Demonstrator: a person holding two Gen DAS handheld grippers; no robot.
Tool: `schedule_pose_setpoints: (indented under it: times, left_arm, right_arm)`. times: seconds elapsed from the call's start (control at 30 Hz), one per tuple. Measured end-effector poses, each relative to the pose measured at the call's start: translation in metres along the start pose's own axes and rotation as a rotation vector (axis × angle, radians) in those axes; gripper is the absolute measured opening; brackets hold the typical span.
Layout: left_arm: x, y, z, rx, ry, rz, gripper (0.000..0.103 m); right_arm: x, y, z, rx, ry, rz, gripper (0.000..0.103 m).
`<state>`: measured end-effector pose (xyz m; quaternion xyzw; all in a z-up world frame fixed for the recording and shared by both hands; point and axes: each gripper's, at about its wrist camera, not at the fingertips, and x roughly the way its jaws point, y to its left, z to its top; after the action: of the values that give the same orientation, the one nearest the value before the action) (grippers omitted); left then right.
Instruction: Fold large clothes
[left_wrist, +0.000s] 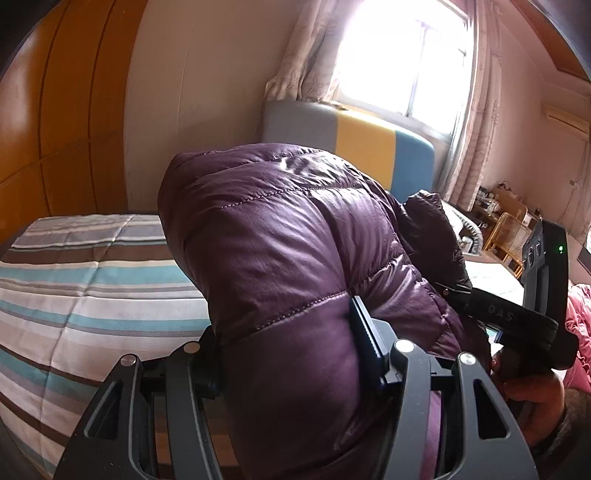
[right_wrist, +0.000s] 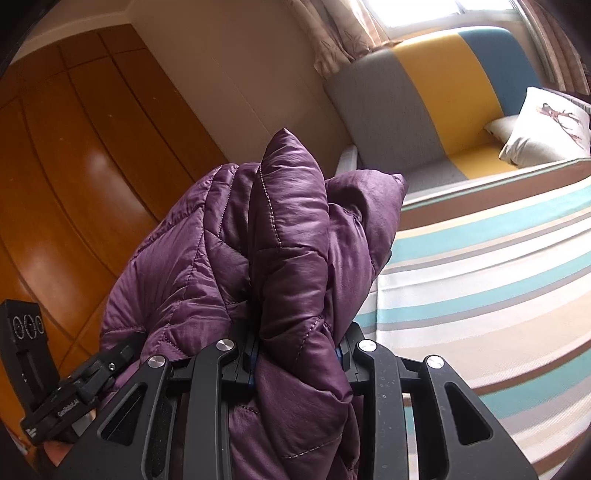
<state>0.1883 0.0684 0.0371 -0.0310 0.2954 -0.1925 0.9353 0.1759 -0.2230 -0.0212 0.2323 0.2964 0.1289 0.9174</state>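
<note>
Left-wrist view showed the left gripper (left_wrist: 291, 354) clamped on a purple puffer jacket (left_wrist: 288, 236), raised above the striped bed (left_wrist: 74, 280); beside it, the right gripper (right_wrist: 299, 354) pinched another bunch, apparently lifting the jacket clear to spread it for folding.

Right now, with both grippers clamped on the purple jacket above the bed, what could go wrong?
1. The glossy purple quilted puffer jacket is thick and slick; the left gripper may lose its bulging wad.
2. The right gripper pinches bunched layers, so the fold could land crooked on the striped bedspread.
3. The jacket fills both cameras, hiding its hanging edges.
</note>
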Motion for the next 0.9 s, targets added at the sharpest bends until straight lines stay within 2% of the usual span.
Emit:
schedule_pose_setpoints:
  times: [0.2,0.3,0.37,0.43,0.47,0.6,0.67,0.77,0.9]
  left_arm:
    - [0.049,0.011,-0.003,0.021,0.061,0.019,0.057]
    - [0.072,0.019,-0.007,0.010,0.090,0.031,0.061]
    - [0.085,0.026,-0.012,-0.011,0.106,0.025,0.067]
    - [0.090,0.025,-0.016,-0.003,0.107,0.031,0.069]
    - [0.093,0.023,-0.019,0.008,0.104,0.040,0.070]
    - [0.089,0.022,-0.019,0.000,0.106,0.062,0.074]
    - [0.074,0.014,-0.018,0.017,0.085,0.129,0.084]
    - [0.044,0.006,-0.024,0.032,0.025,0.164,0.089]
    - [0.028,0.003,-0.042,0.008,0.021,0.189,0.091]
  right_arm:
    - [0.039,-0.015,0.000,0.056,0.049,-0.057,0.029]
    - [0.049,-0.025,-0.003,0.073,0.043,-0.084,0.030]
    - [0.056,-0.027,-0.007,0.060,0.054,-0.125,0.034]
    - [0.061,-0.027,-0.013,0.024,0.062,-0.161,0.036]
    - [0.062,-0.031,-0.014,0.046,0.070,-0.157,0.037]
    - [0.059,-0.031,-0.013,0.053,0.084,-0.172,0.048]
    - [0.051,-0.027,-0.012,0.044,0.070,-0.188,0.055]
    - [0.021,-0.020,-0.014,0.049,0.015,-0.155,0.055]
    - [0.007,-0.016,-0.019,-0.002,0.003,-0.214,0.056]
